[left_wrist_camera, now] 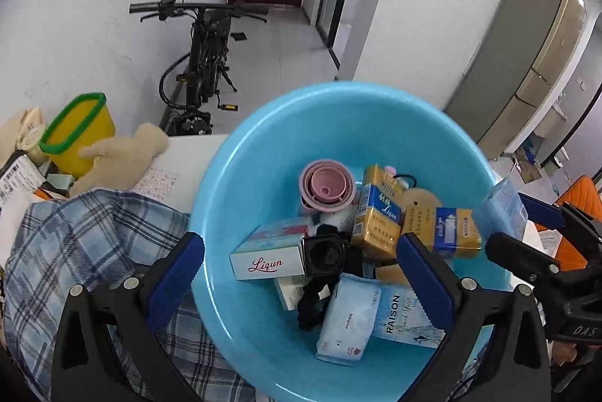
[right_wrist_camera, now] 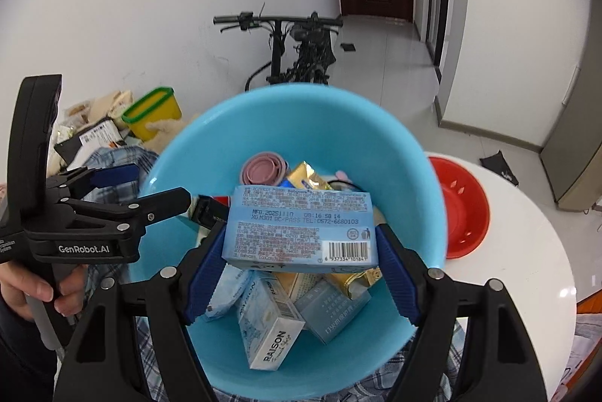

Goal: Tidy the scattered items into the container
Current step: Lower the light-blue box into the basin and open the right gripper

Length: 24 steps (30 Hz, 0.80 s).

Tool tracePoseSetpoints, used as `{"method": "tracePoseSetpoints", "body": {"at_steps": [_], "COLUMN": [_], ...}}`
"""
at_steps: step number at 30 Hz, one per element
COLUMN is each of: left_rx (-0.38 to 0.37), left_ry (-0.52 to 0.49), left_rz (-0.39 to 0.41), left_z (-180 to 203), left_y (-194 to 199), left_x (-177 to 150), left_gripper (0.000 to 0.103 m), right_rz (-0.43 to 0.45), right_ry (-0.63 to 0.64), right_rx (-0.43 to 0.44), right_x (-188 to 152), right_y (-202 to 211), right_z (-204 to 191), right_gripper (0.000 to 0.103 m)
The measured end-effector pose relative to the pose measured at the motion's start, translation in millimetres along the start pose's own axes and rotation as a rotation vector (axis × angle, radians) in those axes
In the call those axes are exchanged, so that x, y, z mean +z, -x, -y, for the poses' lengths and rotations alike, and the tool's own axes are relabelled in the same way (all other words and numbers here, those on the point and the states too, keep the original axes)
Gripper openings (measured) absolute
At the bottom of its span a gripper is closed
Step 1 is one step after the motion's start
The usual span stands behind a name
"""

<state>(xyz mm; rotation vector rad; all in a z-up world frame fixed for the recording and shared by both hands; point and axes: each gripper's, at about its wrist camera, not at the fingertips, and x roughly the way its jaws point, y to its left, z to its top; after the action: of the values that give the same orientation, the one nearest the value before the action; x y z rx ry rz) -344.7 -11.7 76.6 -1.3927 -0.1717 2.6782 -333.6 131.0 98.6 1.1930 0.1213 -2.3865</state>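
A blue plastic basin [left_wrist_camera: 263,138] [right_wrist_camera: 301,116] holds several items: gold boxes [left_wrist_camera: 376,213], a white Ligun box [left_wrist_camera: 267,262], a pink collapsible cup [left_wrist_camera: 327,187], tissue packs and a RAISON box [right_wrist_camera: 274,338]. My left gripper [left_wrist_camera: 301,266] is open and empty over the basin's near side. My right gripper [right_wrist_camera: 301,251] is shut on a light blue wipes pack [right_wrist_camera: 301,229] and holds it above the basin. In the left wrist view the right gripper [left_wrist_camera: 508,225] with the pack [left_wrist_camera: 504,206] shows at the basin's right rim.
A plaid cloth [left_wrist_camera: 86,244] lies under the basin. A yellow bin with a green rim [left_wrist_camera: 79,134], a plush toy [left_wrist_camera: 124,157] and packages sit at the left. A red bowl [right_wrist_camera: 462,210] stands on the white table [right_wrist_camera: 526,251] at the right. A bicycle [left_wrist_camera: 203,63] stands behind.
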Motion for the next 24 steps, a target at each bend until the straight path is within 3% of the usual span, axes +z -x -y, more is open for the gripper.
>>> {"method": "tracePoseSetpoints", "body": {"at_steps": [13,17,19,24], "left_rx": [0.010,0.011,0.011,0.017], "left_ry": [-0.044,-0.054,-0.059,-0.060], "left_rz": [-0.036,-0.026,-0.008,0.024], "left_z": [4.4,6.0,6.4,7.7], "left_y": [-26.8,-21.8,-15.4,-1.2], "left_x": [-3.5,-2.6,-2.9,-3.1], "left_gripper": [0.103,0.103,0.103,0.103], "right_rz": [-0.059,-0.031,0.002,0.030], "right_ry": [-0.007,0.022,0.045,0.067], "right_rx": [-0.012,-0.009,-0.038,-0.054], "right_x": [-4.5,-5.5,-6.5,-6.7], "right_y": [-34.3,-26.8,-20.3,-8.5], "right_z": [10.3,6.2,2.0,-3.1], "right_gripper": [0.076,0.079,0.088,0.089]}}
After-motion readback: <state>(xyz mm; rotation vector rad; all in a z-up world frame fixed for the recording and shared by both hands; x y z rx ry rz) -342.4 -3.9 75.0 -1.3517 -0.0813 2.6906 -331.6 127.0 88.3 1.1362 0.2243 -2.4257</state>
